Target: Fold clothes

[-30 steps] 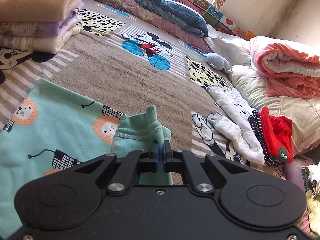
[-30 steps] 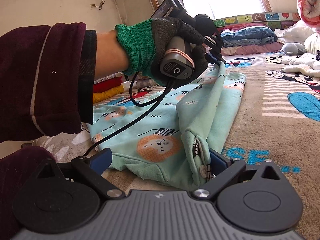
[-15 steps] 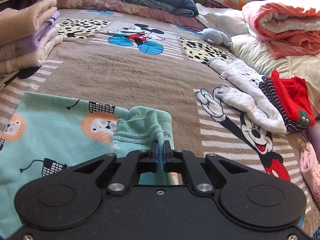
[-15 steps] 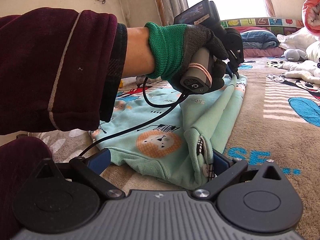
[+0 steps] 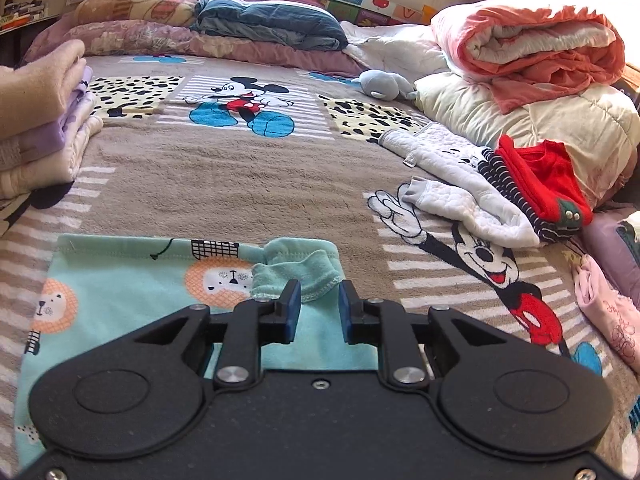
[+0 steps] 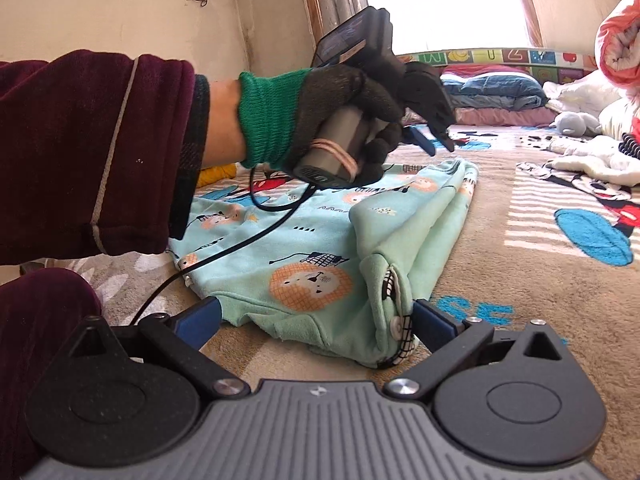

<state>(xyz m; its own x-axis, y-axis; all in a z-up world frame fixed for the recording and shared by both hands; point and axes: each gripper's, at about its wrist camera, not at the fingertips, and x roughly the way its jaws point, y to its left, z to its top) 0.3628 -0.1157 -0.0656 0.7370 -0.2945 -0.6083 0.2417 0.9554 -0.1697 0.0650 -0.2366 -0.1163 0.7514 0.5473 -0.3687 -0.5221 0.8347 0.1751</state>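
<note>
Letting go is what the left gripper has just done: its fingers, pinched together on the mint sleeve cuff a moment ago, have been opening and now stand a little apart, with the cuff lying loose on the cloth just ahead of them and nothing pressed between them. The mint shirt with the lion print lies on the bed blanket, its sleeve brought in over the body. At the shirt's near end the right gripper has its fingers spread wide to either side of the buttoned edge; one finger sits right against the cloth, but they do not clamp it. Beyond the shirt, a gloved hand holds the left gripper above the far hem. To my eye the sleeve fold is laid down and released, so the shirt looks ready for the next fold across its length.
</note>
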